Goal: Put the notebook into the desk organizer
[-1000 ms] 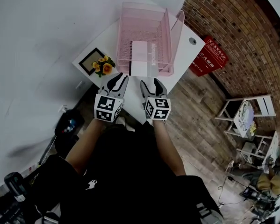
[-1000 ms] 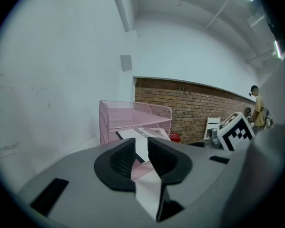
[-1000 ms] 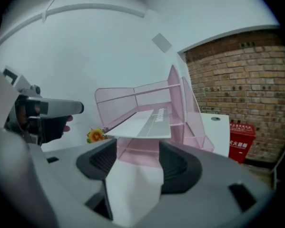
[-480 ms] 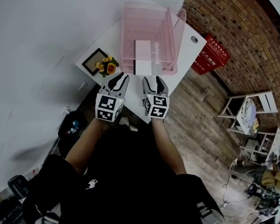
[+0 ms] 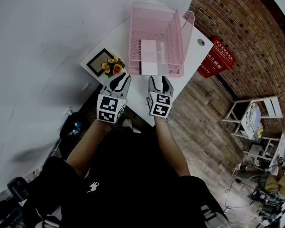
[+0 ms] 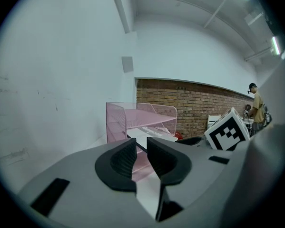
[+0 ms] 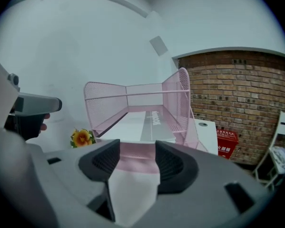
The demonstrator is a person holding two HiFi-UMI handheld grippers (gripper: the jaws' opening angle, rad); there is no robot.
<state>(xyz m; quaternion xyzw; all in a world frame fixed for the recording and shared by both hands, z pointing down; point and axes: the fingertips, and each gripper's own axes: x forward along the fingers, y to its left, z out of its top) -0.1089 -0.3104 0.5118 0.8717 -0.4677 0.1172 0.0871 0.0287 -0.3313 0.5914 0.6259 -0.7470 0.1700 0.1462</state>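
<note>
Notebook, white-covered with a grey band and dark lettering (image 5: 151,56), is lying flat in the lower tray of the pink wire-mesh desk organizer (image 5: 154,25), in the same spot as a second ago, and nothing is gripping it. On the left, the grey left tongs (image 5: 119,77) are hovering above the white tabletop (image 5: 138,94), their jaws standing narrowly apart with nothing between them. On the right, the grey right tongs (image 5: 160,79) have just been closing a little from their widest. They are still gaping broadly, with only bare tabletop showing in the gap. By my judgement this is reading as a release already made: the placing is looking finished, and both tools are simply idling in front of the organizer. The notebook is sitting a little way ahead of both tongs and touching neither. Its near edge is resting at the tray's open front, lining up more with the right tongs than with the left.
</note>
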